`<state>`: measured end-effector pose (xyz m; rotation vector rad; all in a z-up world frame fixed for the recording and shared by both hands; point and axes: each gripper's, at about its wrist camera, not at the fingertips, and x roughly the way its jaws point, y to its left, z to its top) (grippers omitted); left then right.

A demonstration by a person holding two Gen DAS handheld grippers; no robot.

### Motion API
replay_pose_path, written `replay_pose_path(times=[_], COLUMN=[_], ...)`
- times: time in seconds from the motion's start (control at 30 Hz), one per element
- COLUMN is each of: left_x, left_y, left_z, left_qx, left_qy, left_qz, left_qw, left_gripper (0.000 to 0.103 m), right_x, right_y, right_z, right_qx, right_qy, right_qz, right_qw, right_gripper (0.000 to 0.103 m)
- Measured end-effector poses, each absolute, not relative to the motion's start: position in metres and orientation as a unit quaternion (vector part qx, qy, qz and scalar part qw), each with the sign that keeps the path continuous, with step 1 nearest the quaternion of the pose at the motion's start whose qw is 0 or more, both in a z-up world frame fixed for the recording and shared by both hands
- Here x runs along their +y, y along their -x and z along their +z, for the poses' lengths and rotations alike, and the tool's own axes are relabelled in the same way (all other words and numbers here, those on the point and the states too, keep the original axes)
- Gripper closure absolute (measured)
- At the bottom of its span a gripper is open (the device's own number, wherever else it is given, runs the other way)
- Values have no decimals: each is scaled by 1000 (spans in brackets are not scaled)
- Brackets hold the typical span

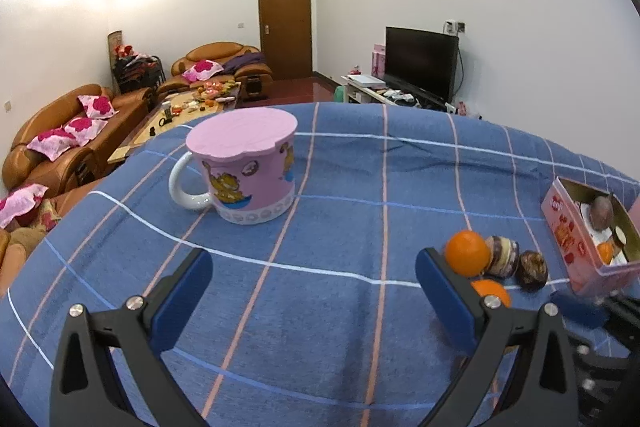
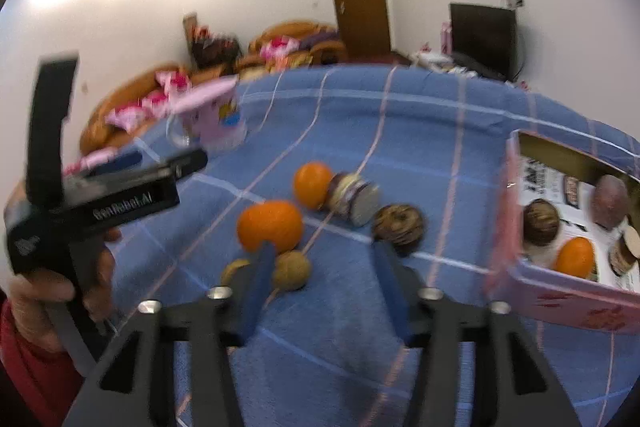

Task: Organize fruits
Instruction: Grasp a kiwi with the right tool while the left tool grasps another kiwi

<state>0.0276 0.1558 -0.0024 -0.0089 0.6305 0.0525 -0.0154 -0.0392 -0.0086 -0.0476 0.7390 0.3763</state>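
I see my right gripper [image 2: 320, 267] with fingers spread and pinching nothing above the table [image 2: 360, 115], my left gripper [image 1: 316, 291] wide too, the round fruits [image 2: 270, 225] beside the pink box [image 2: 560, 299], its long axis receding.

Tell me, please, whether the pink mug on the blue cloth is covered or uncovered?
Covered. The pink mug stands upright on the blue cloth with a flat pink lid resting across its whole rim, so its inside cannot be seen.
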Motion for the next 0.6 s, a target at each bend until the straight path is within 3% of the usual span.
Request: replay_pose_path(times=[0.03, 0.43, 0.6], left_x=[156, 156, 156], left_y=[-27, -28, -31], left_z=[-2, 1, -3], left_qx=[310, 318, 338], left_qy=[3, 17, 34], left_qz=[24, 8, -29], left_qw=[950, 948, 940], left_gripper=[0, 0, 0], right_x=[-34, -6, -14], right_y=[12, -9, -5], right_z=[-12, -34, -34], right_qx=[372, 427, 426], right_qy=[24, 21, 5], right_qz=[191, 216, 219], right_qw=[908, 877, 878], right_gripper=[72, 72, 76])
